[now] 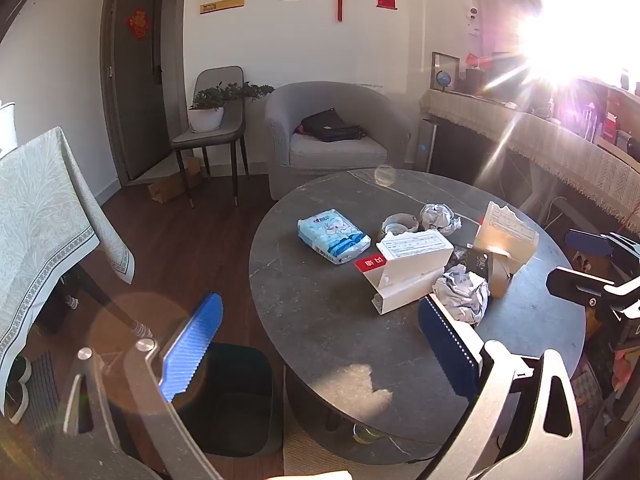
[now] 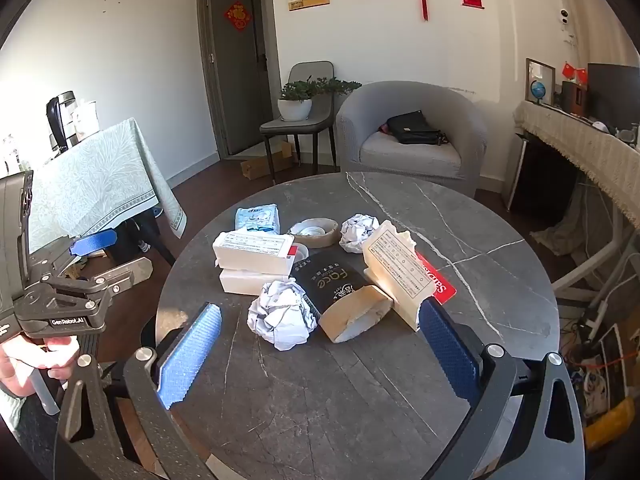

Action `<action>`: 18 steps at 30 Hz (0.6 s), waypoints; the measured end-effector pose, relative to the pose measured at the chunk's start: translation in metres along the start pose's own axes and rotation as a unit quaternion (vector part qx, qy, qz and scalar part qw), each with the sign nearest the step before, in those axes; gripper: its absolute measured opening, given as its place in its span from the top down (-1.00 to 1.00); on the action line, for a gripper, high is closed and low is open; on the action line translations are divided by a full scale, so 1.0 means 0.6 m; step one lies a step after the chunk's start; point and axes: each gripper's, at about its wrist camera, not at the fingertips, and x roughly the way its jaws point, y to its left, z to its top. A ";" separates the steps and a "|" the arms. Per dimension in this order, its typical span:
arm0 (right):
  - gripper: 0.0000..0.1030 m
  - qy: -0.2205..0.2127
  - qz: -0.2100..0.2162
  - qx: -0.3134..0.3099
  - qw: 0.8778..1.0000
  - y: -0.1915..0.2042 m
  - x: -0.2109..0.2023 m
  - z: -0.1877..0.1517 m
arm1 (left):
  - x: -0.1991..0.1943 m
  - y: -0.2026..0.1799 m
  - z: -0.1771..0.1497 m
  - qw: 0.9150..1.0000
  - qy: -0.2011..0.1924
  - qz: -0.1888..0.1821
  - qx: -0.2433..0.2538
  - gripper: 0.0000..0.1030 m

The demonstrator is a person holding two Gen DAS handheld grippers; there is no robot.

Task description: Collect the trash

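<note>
The trash sits in a loose cluster on the round dark stone table (image 2: 460, 216), slightly beyond its centre in the right wrist view. Nearest is a crumpled paper ball (image 2: 282, 314); at its 3 o'clock lies a tipped black-sleeved paper cup (image 2: 344, 300), touching a torn cream carton (image 2: 400, 268) that leans over a red card (image 2: 438, 282). At the ball's 11 o'clock are two stacked white boxes (image 2: 252, 262), and toward 12 o'clock a flattened paper bowl (image 2: 314, 232) with a second crumpled ball (image 2: 359, 232) just beside it. A blue tissue pack (image 2: 257, 218) lies at the far left of the cluster.

The right gripper (image 2: 320, 354) hangs over the table's near part, jaws spread wide, nothing between them. The left gripper (image 1: 320, 348) is likewise wide open and empty, straddling the table's left edge; a black bin (image 1: 236, 396) stands on the wood floor under its left finger. In the right wrist view, a hand (image 2: 28, 360) holds that left tool at 9 o'clock.

Beyond the table at 12 o'clock a grey armchair (image 2: 412, 132) carries a black bag (image 2: 414, 128); at 11 o'clock, a chair bears a potted plant (image 2: 296, 100). A cloth-covered table (image 2: 100, 184) stands at 10 o'clock, a fringed sideboard (image 2: 580, 140) at 2 o'clock. Sun glare (image 1: 580, 20) washes out the left view's upper right.
</note>
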 end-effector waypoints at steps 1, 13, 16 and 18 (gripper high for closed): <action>-0.94 0.004 0.000 0.000 1.000 0.000 0.001 0.000 | 0.000 0.000 0.000 1.000 0.000 0.000 -0.001 -0.94; -0.94 0.003 -0.002 0.002 1.000 0.006 0.015 0.002 | -0.002 0.003 -0.003 1.000 0.002 0.000 0.002 -0.94; -0.94 0.001 0.002 0.001 1.000 0.001 -0.001 0.002 | -0.003 0.006 -0.004 1.000 0.002 0.001 0.003 -0.94; -0.94 0.001 0.002 0.002 1.000 0.001 0.000 0.002 | -0.004 0.009 -0.004 1.000 0.003 0.000 0.002 -0.94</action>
